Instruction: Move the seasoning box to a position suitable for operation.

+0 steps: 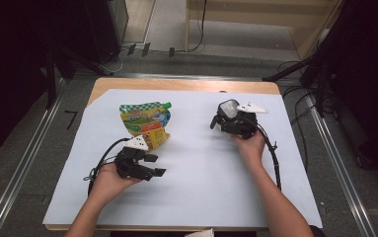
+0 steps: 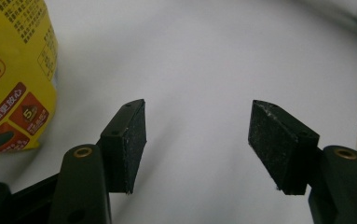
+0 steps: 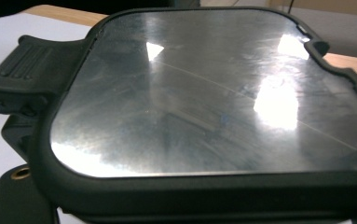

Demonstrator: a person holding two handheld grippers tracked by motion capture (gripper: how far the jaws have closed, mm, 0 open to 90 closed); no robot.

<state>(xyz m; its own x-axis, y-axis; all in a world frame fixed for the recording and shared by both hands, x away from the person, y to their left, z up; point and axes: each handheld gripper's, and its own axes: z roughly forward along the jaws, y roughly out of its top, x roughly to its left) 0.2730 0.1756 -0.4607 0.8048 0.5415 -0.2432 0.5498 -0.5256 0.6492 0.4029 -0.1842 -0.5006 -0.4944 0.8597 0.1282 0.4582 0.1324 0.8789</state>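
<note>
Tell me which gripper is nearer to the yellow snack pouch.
Left. The left gripper sits just below the yellow snack pouch, open, with the pouch beside its jaws. The right gripper is well off to the pouch's right, across the white sheet.

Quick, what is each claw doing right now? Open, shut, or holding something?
Left claw: open, holding nothing, beside the yellow pouch.
Right claw: holds a shiny metal plate with a black rim; how its jaws stand cannot be told.
</note>
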